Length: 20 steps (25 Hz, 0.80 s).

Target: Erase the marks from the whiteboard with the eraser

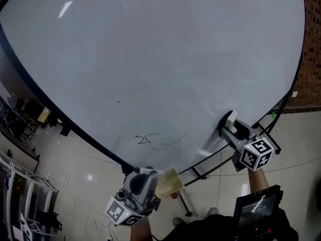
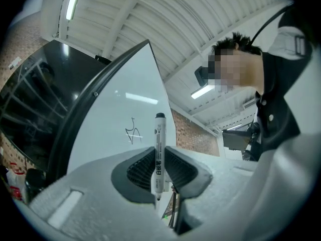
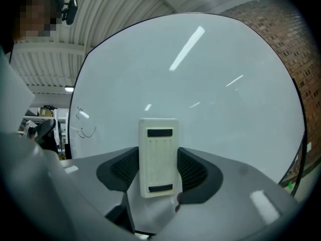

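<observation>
Eraser (image 3: 158, 157), a cream rectangular block with two dark bars on its face, stands upright between the jaws of the right tool (image 3: 158, 165), which are closed against its two long sides. In the head view this right tool (image 1: 228, 125) points at the lower right part of the whiteboard (image 1: 150, 49), and the eraser (image 1: 230, 118) at its tip lies at or just beside the board's surface; whether the two touch cannot be settled from this angle. The marks (image 1: 158, 140), a few thin dark strokes and a long curved line, sit near the board's lower edge, well apart from the eraser and to its left. The same marks appear small at the far left of the board in the right gripper view (image 3: 83, 125) and as a short scribble in the left gripper view (image 2: 133, 132). The left tool (image 2: 159, 167) is clamped on a white marker pen (image 2: 158, 152) with a dark cap, held upright with printed lettering along its barrel. In the head view the left tool (image 1: 139, 177) is held below the board's lower edge, beside a pale yellowish flat object (image 1: 168, 182) that may be part of the board's fittings. The whiteboard rests on a dark metal stand (image 1: 200, 170) over a glossy tiled floor (image 1: 75, 164); a brick wall (image 1: 312, 59) lies to the right.
</observation>
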Each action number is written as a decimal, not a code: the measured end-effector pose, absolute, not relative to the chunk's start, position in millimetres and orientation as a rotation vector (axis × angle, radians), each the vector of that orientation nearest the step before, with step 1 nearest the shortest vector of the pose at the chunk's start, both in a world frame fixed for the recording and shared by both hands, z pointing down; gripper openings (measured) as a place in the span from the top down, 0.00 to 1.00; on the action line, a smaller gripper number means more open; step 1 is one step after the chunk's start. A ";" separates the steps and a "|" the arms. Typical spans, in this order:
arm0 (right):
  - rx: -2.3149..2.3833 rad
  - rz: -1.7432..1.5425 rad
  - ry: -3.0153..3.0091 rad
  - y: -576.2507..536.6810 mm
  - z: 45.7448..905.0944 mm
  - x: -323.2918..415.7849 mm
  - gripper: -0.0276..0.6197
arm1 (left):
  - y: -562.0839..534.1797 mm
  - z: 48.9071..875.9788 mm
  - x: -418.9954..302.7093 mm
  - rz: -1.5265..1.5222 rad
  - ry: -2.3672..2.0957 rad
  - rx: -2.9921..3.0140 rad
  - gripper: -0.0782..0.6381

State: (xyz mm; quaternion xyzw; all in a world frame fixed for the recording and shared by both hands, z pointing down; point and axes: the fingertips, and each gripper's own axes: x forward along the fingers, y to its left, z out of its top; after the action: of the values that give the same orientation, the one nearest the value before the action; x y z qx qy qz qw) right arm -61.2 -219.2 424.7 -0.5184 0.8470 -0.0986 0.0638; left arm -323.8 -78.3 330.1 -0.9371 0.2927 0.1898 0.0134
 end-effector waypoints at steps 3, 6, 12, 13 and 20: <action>-1.569 -0.281 2.555 -202.8 422.3 -125.4 0.59 | -66.6 333.6 -371.3 0.647 0.841 -2.928 0.81; -1.582 -0.268 2.543 -193.1 421.9 -153.7 0.59 | -63.0 342.8 -386.8 0.652 0.776 -2.950 0.81; -1.577 -0.219 2.570 -187.4 395.6 -194.8 0.59 | -72.4 332.3 -384.6 0.689 0.670 -2.981 0.81; -1.572 -0.204 2.577 -183.0 391.9 -207.1 0.59 | -69.3 330.9 -388.3 0.699 0.645 -2.985 0.81; -1.421 -0.109 2.716 -141.5 373.7 -318.5 0.59 | -50.6 336.6 -420.9 0.725 0.562 -3.000 0.81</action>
State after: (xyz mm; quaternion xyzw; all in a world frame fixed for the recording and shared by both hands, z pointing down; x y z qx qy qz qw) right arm -318.5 -141.5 373.7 -0.4629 0.8849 -0.0354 0.0373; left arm -420.9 -50.6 336.6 -0.9563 0.1791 0.2310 0.0022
